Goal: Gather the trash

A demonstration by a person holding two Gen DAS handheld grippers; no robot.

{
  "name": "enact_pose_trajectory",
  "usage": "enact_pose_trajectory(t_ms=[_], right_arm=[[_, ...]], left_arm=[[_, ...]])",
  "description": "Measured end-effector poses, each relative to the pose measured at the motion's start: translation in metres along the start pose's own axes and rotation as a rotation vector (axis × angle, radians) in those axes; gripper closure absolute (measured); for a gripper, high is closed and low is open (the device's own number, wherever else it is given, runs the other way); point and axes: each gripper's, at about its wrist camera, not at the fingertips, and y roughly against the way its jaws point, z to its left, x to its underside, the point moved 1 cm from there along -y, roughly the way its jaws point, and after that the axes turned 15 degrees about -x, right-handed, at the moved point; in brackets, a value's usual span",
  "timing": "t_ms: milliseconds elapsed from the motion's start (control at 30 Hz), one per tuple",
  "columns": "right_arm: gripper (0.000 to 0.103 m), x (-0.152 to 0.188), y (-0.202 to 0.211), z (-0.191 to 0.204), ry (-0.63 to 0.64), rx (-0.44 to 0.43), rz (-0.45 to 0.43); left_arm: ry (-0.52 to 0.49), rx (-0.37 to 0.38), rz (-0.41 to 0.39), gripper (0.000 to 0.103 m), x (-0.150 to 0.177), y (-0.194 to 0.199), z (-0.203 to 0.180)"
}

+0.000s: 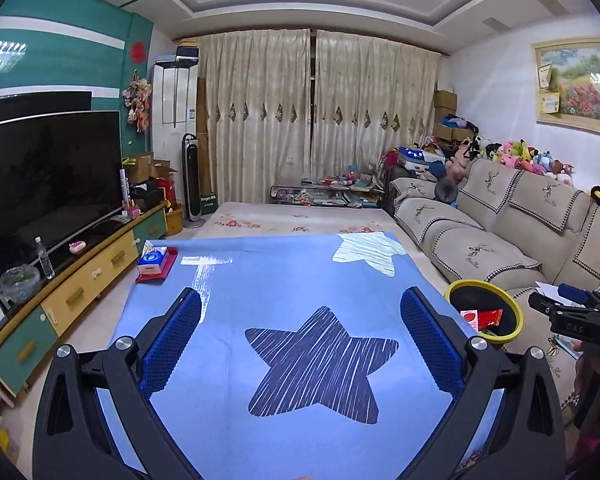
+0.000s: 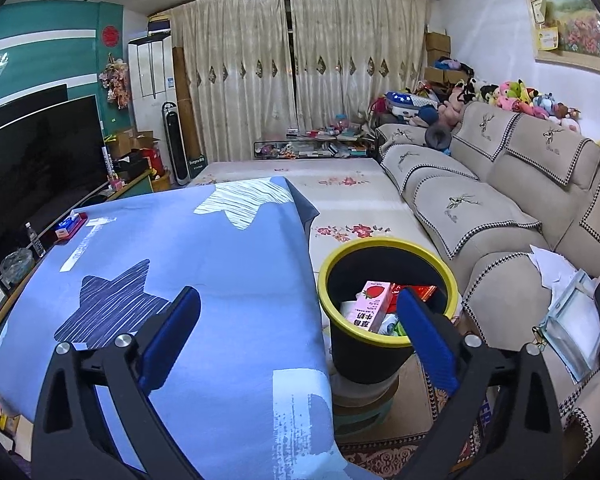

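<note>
A black bin with a yellow rim (image 2: 384, 344) stands right of the blue-clothed table (image 2: 188, 264). It holds a pink strawberry milk carton (image 2: 370, 306), a red wrapper (image 2: 418, 292) and other trash. My right gripper (image 2: 298, 340) is open and empty, its fingers spanning the table's right edge and the bin. My left gripper (image 1: 300, 344) is open and empty above the dark star on the cloth (image 1: 320, 364). The bin also shows in the left wrist view (image 1: 486, 312), with the right gripper (image 1: 572, 312) beyond it.
A tissue box on a red tray (image 1: 156, 264) sits at the table's far left corner. A TV and low cabinet (image 1: 72, 276) run along the left. A beige sofa (image 2: 500, 220) with papers and bags (image 2: 572, 312) lies to the right. The bin rests on a stool (image 2: 364, 404).
</note>
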Motion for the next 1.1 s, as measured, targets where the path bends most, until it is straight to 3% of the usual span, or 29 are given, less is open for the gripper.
enact_pose_trajectory(t_ms=[1100], right_arm=[[0.009, -0.001, -0.004, 0.001, -0.005, -0.01, 0.003]], left_arm=[[-0.003, 0.001, 0.038, 0.005, -0.003, -0.015, -0.025]])
